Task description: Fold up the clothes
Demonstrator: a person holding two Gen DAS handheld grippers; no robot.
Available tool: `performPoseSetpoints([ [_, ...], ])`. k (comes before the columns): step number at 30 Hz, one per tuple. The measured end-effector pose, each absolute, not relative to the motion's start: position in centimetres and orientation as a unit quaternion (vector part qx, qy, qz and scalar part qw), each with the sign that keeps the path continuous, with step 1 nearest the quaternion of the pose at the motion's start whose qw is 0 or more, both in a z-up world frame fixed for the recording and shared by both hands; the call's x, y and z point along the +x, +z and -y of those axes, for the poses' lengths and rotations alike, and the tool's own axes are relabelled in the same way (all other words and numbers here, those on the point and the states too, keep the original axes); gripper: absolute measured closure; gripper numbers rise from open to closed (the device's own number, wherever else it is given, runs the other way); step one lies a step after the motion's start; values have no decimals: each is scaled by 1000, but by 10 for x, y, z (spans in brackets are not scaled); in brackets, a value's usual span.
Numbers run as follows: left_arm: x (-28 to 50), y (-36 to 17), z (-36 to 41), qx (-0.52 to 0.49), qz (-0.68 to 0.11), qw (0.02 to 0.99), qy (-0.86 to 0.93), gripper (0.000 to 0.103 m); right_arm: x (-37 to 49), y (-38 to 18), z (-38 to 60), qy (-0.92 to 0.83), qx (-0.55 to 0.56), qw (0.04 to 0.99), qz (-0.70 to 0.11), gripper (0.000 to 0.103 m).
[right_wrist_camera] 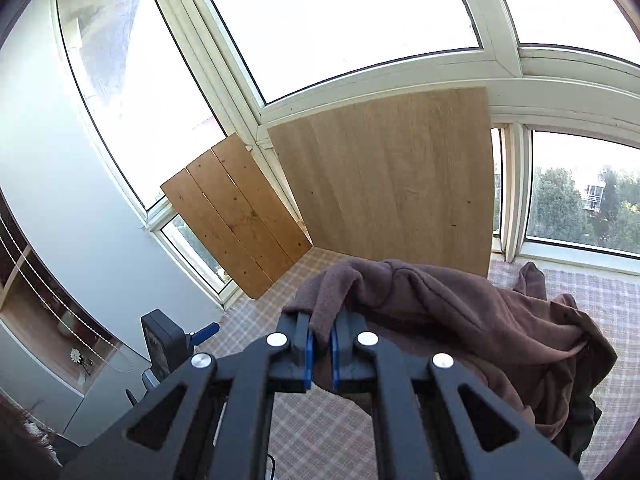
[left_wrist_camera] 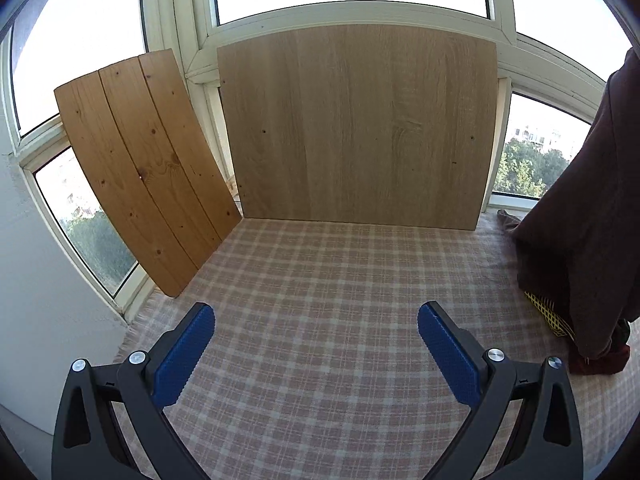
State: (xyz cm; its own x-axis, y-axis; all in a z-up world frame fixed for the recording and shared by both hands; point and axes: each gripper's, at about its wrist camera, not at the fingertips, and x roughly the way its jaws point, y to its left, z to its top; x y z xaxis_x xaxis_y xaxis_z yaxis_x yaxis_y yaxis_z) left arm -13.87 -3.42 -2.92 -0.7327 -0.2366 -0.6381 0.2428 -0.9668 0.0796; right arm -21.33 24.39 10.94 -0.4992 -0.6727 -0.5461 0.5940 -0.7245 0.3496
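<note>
Right gripper (right_wrist_camera: 321, 344), nearest the lens in the right wrist view: fingers nearly closed, pinching a fold of the brown garment (right_wrist_camera: 460, 320) at its edge. Cloth drapes from the pinch toward the right of the frame, bunched, its lower part trailing to the checked tabletop (right_wrist_camera: 320, 412).

Left gripper (left_wrist_camera: 316, 344): fingers wide apart, nothing between them, over bare checked cloth. In the left wrist view the garment (left_wrist_camera: 580, 200) hangs as a tall dark curtain at the right edge of the frame.

Handling, judged: soft, thick, fleece-like; limp, no stiffness, moderately light. Not slippery or fragile. It will sag and fold on itself from a single pinch. A second hold at a hem or shoulder corner, well apart from the first, should spread it flat.

Hard to make out:
- garment type; no sleeve or collar clearly legible
- right part of the cloth cut off in both views
- yellow patterned item (left_wrist_camera: 546, 312) under the hanging cloth, mostly covered
- darker fabric at the lower right of the heap, unclear whether separate
</note>
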Motion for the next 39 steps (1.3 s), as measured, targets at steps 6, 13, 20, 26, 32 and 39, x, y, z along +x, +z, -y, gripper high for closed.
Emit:
performPoseSetpoints([
  [6, -118, -15, 80, 333, -3, 151, -931, 1, -223, 76, -144, -824, 426, 372, -26, 85],
  [13, -104, -25, 114, 350, 8, 158, -923, 1, -207, -53, -146, -749, 568, 326, -99, 83],
  [20, -111, -53, 95, 383, 0, 115, -917, 1, -172, -70, -221, -817, 504, 274, -50, 26],
  [26, -123, -105, 48, 452, -45, 46, -890, 1, -184, -152, -206, -796, 534, 252, -131, 26],
  [32, -133, -153, -11, 506, -81, 23, -859, 1, -195, -161, -220, -808, 520, 238, -138, 26],
  [39, -151, -188, -31, 550, -133, 67, -822, 1, -204, -140, -240, -830, 476, 250, -147, 26],
])
